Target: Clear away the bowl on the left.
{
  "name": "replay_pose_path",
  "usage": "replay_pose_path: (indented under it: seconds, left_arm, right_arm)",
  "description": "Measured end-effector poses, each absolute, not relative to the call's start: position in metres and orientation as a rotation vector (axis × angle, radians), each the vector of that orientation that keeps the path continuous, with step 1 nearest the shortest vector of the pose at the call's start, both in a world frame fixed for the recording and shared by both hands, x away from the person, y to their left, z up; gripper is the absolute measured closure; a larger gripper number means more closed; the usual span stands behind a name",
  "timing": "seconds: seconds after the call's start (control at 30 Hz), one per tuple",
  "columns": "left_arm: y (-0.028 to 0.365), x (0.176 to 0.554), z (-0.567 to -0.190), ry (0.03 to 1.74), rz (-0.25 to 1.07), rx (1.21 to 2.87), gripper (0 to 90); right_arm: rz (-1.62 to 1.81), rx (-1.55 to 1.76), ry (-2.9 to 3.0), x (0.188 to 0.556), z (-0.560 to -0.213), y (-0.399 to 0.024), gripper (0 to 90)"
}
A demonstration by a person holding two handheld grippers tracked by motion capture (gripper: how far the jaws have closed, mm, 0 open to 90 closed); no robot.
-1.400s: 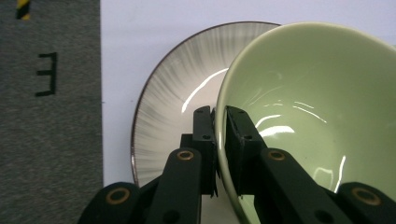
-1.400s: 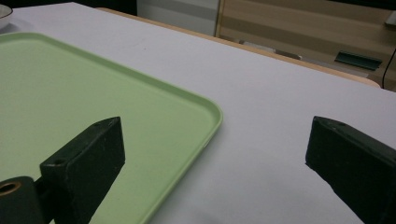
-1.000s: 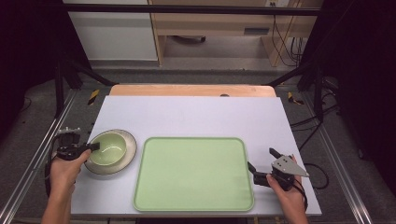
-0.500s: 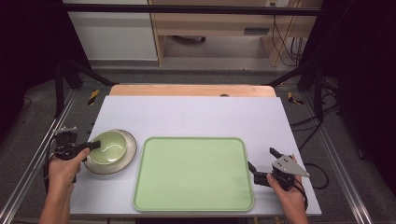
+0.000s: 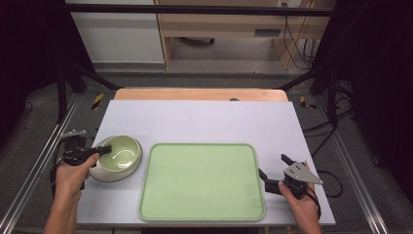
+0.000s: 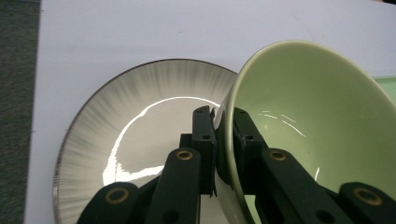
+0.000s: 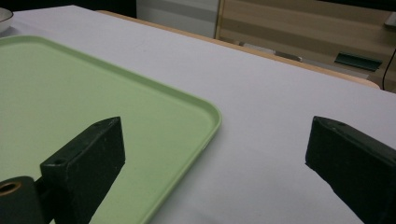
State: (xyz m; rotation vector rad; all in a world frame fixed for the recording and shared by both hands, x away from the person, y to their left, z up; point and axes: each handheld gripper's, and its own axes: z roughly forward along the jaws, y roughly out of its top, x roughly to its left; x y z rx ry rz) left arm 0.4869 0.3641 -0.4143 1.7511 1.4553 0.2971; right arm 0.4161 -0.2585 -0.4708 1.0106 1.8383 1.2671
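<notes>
While the green bowl point(image 6: 308, 121) sits tilted over the plate point(image 6: 135, 126), its near rim is pinched between the 2 jaws of the left gripper point(image 6: 223, 126), one jaw inside the wall, one outside. In the high view the bowl point(image 5: 118, 153) lies just left of the green tray point(image 5: 202, 181), and the plate's edge point(image 5: 100, 174) peeks out beneath it on the near side.

Key relation: the tray lies to the right of the bowl, and the left gripper point(image 5: 100, 151) holds the bowl from the side away from the tray. A carry toward the tray would likely be a short sideways one, led by the left hand point(image 5: 70, 174), which is clearly the nearer.

Right gripper point(image 5: 275, 171): just off the tray's right edge, jaws spread wide on nothing, as the right gripper view confirms, with the tray corner point(image 7: 205, 116) between them.

Surface: pale matte table top point(image 5: 204, 119), bare beyond the tray, wooden strip point(image 5: 199, 94) at its far edge. Room: metal frame rails point(image 5: 29, 170) left of the tray, dark floor, cables, a wooden cabinet beyond.
</notes>
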Motion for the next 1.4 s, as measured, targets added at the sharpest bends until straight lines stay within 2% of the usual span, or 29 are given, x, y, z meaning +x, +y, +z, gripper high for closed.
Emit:
replay_pose_path:
  seconds: [1.4]
  left_arm:
    - [0.323, 0.485, -0.403, 1.319, 0.291, 1.802, 81.8]
  right_arm:
    - [1.271, 1.009, 1.837, 0.416, -0.470, -0.259, 4.9]
